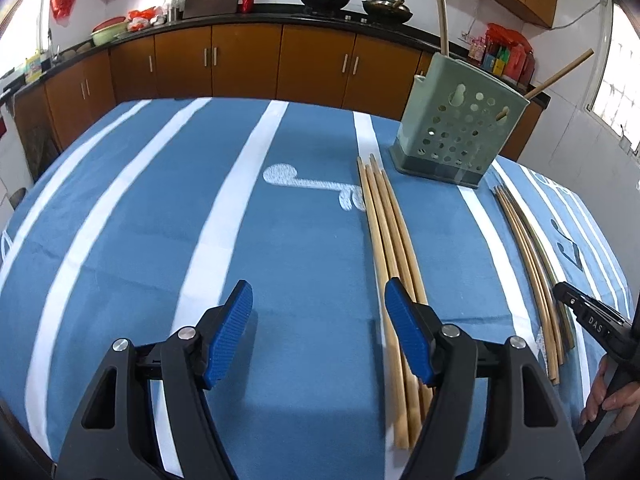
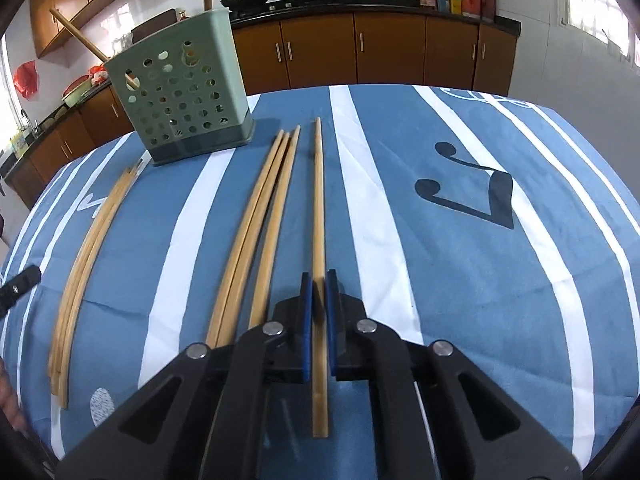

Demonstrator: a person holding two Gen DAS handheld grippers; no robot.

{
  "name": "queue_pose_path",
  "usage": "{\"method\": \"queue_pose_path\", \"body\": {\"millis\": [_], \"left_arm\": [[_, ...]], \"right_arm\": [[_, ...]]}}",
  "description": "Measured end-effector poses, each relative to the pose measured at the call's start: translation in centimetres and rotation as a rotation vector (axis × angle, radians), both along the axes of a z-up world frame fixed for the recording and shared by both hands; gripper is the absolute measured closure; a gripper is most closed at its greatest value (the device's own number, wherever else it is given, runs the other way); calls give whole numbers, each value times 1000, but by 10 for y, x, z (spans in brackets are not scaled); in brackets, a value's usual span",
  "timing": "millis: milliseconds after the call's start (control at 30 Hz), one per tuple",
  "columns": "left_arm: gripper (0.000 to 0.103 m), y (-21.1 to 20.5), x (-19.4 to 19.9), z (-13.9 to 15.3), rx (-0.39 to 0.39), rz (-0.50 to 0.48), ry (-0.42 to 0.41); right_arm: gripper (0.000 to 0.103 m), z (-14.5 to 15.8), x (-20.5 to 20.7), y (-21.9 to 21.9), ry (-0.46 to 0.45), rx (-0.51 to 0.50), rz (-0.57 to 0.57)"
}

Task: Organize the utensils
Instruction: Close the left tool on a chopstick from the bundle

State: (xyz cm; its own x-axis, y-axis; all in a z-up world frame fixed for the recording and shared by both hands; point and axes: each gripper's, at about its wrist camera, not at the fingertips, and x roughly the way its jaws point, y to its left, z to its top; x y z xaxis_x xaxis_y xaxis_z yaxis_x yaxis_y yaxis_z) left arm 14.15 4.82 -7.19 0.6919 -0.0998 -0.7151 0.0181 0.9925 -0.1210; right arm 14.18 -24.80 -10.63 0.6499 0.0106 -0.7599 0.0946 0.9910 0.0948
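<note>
A green perforated utensil holder (image 1: 456, 136) stands at the far side of the table and shows in the right wrist view (image 2: 180, 108) too. It holds a wooden stick and a metal handle. My left gripper (image 1: 320, 312) is open and empty, just left of a bundle of wooden chopsticks (image 1: 390, 256). My right gripper (image 2: 319, 280) is shut on a single chopstick (image 2: 319, 200), which lies along the cloth. Beside it lie three chopsticks (image 2: 260, 224) and a farther bundle (image 2: 88, 248). The right gripper's tip (image 1: 592, 316) shows in the left wrist view by the right-hand bundle (image 1: 532, 264).
A blue cloth with white stripes (image 1: 160, 220) covers the table. Brown cabinets (image 1: 248, 60) and a black counter with woks (image 1: 324, 0) run behind it. A window (image 2: 600, 4) is at the right.
</note>
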Motion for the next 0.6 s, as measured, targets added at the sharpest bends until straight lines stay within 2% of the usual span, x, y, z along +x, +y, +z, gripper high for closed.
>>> {"method": "queue_pose_path", "body": {"millis": [200,367,600], "left_arm": [[35,-6,2,10,3,-16,-27],[35,-4,-5,9,-39,5,-30],[42,7,-12,11,-86,13,-45]], "right_arm": [[95,-1,0,1,2,-19,0],[95,1,9,-6,18,18,-11],[95,1,33,-9,24,-10,-11]]}}
